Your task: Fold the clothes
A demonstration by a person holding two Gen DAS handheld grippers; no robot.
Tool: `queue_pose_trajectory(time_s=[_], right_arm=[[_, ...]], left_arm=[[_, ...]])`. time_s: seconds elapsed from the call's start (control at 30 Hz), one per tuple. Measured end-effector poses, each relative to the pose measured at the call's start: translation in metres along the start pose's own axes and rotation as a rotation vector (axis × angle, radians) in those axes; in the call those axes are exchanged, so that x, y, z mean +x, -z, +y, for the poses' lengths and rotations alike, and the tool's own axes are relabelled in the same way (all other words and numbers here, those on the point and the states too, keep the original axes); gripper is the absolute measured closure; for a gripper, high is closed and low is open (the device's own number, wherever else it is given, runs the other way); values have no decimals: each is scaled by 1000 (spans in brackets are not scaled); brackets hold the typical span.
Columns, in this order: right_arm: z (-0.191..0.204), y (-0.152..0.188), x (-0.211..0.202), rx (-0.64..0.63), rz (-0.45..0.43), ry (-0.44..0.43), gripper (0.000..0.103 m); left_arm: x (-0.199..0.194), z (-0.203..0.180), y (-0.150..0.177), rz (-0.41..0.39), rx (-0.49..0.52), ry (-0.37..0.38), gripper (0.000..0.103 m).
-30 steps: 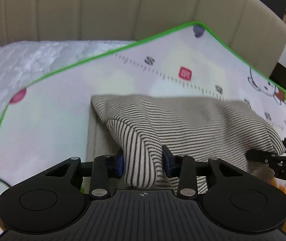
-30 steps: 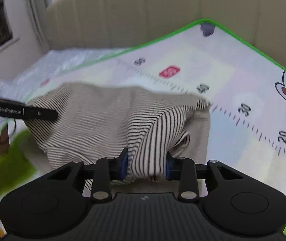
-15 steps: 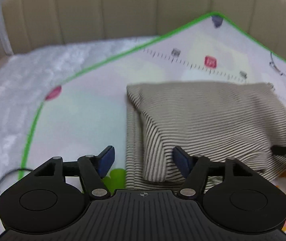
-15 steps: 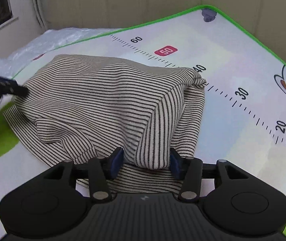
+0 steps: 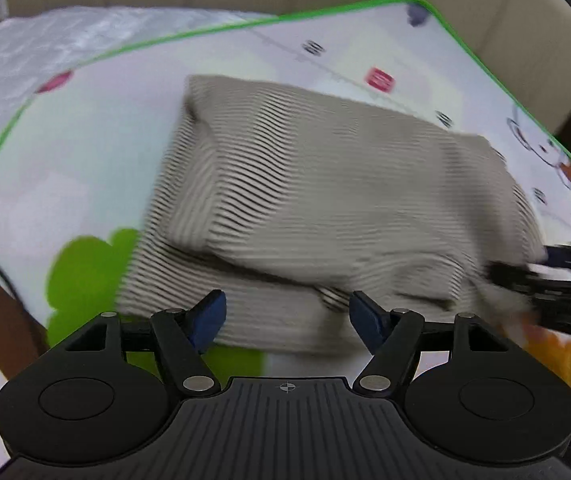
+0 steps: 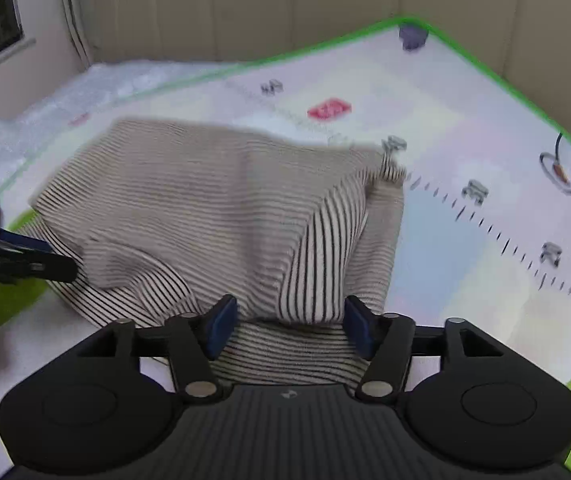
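Nearest the left camera, the left gripper (image 5: 287, 318) has its blue pads (image 5: 205, 316) standing apart with nothing pressed between them; its jaws have just been opening, and the striped shirt (image 5: 325, 200) lies below and beyond them, not in them. The right gripper (image 6: 285, 326) has likewise just been opening: its pads sit either side of a raised ridge of the shirt (image 6: 213, 208) without squeezing it, so the cloth is probably being let go to settle after a fold. That ridge stands proud on the right-hand edge, which suggests the fold there is not yet flat and may want a pat down. The shirt lies doubled over on the play mat (image 5: 65, 168), top layer short of the lower hem, with both grippers at its near corners. In each view the other gripper's dark fingertip pokes in at the side, close by the cloth but not in the way. Further out, the mat's printed ruler and red label are bare, crinkled plastic sheeting (image 5: 45, 40) lies past the green border, and a padded beige headboard (image 6: 325, 8) closes off the far side; nothing seems to block the next fold.
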State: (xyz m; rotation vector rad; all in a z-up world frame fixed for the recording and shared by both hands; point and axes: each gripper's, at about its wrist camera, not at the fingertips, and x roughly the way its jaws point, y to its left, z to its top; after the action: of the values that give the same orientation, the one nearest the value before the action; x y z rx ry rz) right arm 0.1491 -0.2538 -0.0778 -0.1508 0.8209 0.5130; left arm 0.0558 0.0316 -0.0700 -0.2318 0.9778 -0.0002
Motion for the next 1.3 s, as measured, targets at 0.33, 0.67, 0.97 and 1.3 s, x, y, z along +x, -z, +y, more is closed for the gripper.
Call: queue_pose_trajectory(time_s=[0.33, 0.67, 0.97, 1.3], right_arm=[[-18, -89, 41, -31, -93, 128, 16], [-19, -69, 107, -156, 24, 226, 38], [-27, -36, 74, -104, 86, 192, 33], [-36, -50, 87, -176, 194, 151, 19]], left_arm=[[9, 12, -8, -11, -3, 28, 18], [22, 16, -19, -30, 36, 53, 10], [53, 25, -86, -181, 131, 28, 5], [22, 31, -28, -103, -233, 106, 8]])
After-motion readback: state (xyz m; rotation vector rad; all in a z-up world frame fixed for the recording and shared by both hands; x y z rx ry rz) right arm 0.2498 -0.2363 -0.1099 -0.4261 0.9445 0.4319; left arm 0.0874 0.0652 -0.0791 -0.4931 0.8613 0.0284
